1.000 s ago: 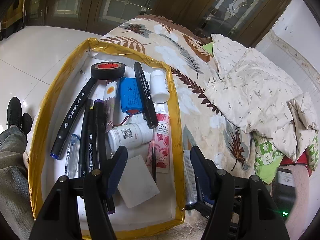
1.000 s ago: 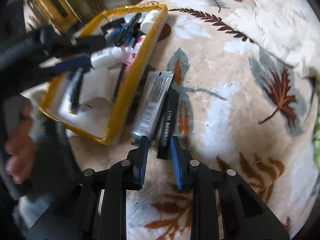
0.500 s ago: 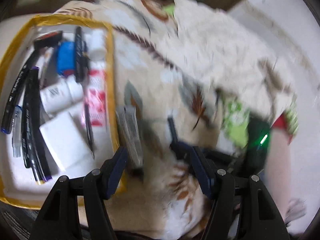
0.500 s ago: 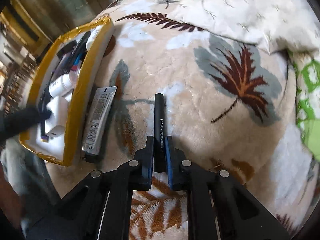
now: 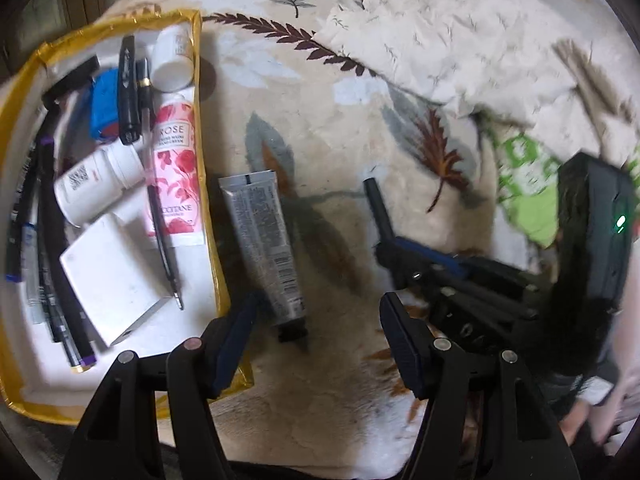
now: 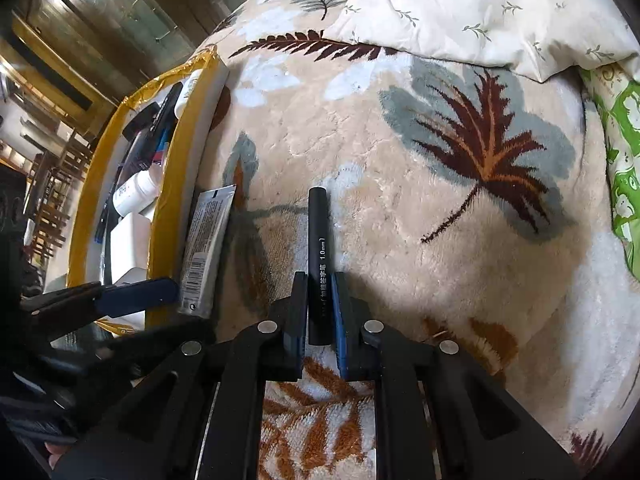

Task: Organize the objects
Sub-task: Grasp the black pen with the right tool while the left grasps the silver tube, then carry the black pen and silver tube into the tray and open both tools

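Note:
My right gripper (image 6: 320, 284) is shut on a black pen (image 6: 319, 236) that points away over the leaf-patterned blanket; the pen also shows in the left wrist view (image 5: 378, 210). My left gripper (image 5: 320, 320) is open and empty, hovering over a grey tube (image 5: 264, 236) that lies on the blanket beside a gold-rimmed box (image 5: 212, 240). The tube also shows in the right wrist view (image 6: 206, 248), next to the box (image 6: 160, 216). The box holds several markers, a pink rose tube (image 5: 174, 176), white bottles, a blue pack and a white block.
A cream quilt (image 5: 460, 40) is bunched at the back right, with green fabric (image 5: 524, 184) beside it. The right gripper's body (image 5: 592, 232) stands right of my left gripper. Dark wooden doors (image 6: 100, 20) stand beyond the bed.
My right gripper closed on the black pen and now holds it. My left gripper swung right, from above the box to over the grey tube.

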Motion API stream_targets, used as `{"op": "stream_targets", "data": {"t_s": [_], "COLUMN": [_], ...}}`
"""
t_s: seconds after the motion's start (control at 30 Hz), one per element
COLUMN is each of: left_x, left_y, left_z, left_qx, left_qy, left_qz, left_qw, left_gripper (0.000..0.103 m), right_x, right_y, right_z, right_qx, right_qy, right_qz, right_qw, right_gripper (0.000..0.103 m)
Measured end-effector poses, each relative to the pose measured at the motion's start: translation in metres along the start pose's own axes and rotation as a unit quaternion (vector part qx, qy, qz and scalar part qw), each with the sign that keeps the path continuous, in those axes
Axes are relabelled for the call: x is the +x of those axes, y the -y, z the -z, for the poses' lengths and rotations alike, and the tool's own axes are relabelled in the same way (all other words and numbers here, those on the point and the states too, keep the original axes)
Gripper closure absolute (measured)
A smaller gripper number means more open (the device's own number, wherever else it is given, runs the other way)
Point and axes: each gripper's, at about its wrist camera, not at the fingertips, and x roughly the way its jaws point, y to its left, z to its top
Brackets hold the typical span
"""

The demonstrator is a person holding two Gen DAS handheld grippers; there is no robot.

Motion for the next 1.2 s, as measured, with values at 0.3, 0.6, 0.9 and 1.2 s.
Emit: {"op": "stream_targets", "data": {"t_s": [0.3,0.6,0.9,1.2], "left_x": [0.018,0.031,0.004,-0.002], "left_y": [0.017,0.007,-0.012,-0.006], "left_z": [-0.019,-0.025,0.002,0.004], "left_qx": [0.012,0.015,-0.01,-0.013], "left_qy": [-0.036,-0.03,0.033,0.051], "left_qz": [-0.089,-0.097,-0.008,0.002], "left_qw": [0.9953,0.9947,0.9994,0.9986], "left_gripper": [0.042,0.074,0.076,0.077], "right_x": [-0.009,-0.01,-0.007,-0.013], "right_y": [0.017,0.028,0.013,0.01], "right_z": [0.007,0.008,0.009,0.021], "right_qx": [0.029,0.049,0.01,-0.003], "right_qy": [0.007,0.006,0.013,-0.018], "right_qz": [-0.024,-0.046,-0.025,-0.07], "right_qw": [0.999,0.998,1.0,0.997], "right_gripper": [0.092,0.092,0.092,0.092]}}
